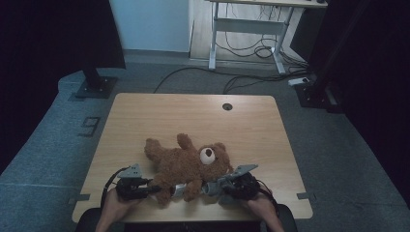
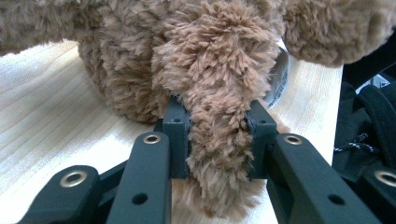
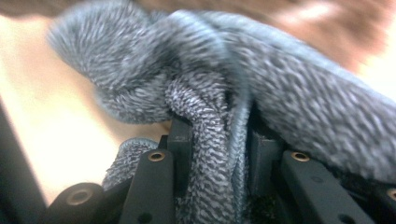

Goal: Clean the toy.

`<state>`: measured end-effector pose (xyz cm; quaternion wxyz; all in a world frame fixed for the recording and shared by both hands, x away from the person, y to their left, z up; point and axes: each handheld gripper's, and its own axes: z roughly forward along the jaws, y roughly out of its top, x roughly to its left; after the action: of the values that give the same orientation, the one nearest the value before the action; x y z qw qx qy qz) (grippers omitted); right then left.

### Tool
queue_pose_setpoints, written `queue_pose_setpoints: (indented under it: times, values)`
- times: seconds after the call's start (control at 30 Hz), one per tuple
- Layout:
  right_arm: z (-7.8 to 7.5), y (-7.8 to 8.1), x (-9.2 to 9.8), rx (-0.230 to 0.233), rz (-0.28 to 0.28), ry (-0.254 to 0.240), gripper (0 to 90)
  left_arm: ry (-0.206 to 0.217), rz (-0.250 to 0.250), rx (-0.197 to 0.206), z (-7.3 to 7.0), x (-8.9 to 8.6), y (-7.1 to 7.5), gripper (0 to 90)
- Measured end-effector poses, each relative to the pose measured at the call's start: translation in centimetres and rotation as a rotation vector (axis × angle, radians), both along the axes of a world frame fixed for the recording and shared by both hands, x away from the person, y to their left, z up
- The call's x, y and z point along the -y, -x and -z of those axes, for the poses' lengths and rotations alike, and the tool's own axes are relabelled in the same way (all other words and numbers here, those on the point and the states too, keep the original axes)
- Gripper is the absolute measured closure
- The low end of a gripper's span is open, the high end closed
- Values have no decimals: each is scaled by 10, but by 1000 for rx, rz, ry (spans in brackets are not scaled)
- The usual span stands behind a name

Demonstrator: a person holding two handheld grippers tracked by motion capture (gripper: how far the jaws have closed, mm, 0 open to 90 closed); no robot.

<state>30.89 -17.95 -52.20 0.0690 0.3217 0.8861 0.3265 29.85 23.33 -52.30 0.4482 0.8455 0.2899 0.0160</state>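
The teddy bear (image 1: 186,163) lies on its back on the desk (image 1: 145,111) just beyond both tongs, its long axis running across from left to right, head toward the right tongs (image 1: 209,188). The left tongs (image 1: 153,189) are clamped on a furry limb (image 2: 219,140), while the right tongs pinch a grey knitted cloth (image 3: 210,154) beside the bear's near paw. From above that cloth is a small pale patch; the right gripper view shows its weave squeezed between the jaws.

The right gripper view is blurred: grey cloth (image 3: 219,121) covers the pads, and what garment it is cannot be told. In the left gripper view the bear (image 2: 219,70) is cut off at the top edge, its white tag (image 2: 279,77) half hidden behind a limb, print unreadable.
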Motion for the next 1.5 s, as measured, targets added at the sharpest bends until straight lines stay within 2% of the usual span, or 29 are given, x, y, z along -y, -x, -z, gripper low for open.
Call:
queue_pose_setpoints:
  times: [0.27,0.53,0.63,0.83,0.97,1.1,1.3,1.5]
  values:
    - [1,-12,34,9,119,14,674,-1,5,-1,1,-1,0,677]
    - [-4,-19,57,33,205,25,676,-11,5,2,0,-6,0,677]
    - [-13,-20,63,62,225,26,677,-14,-2,5,0,-9,0,675]
    - [-46,-20,68,146,235,-4,682,-20,-2,13,0,-9,0,668]
    - [-74,-25,62,206,218,-33,683,-28,0,21,-1,-9,1,664]
    - [-91,-34,49,227,185,-71,683,-32,-1,26,-1,-10,1,664]
    - [-105,-52,21,231,127,-110,683,-37,-4,31,-1,-11,1,664]
    - [-116,-79,-11,206,72,-143,683,-38,-2,36,-1,-11,1,658]
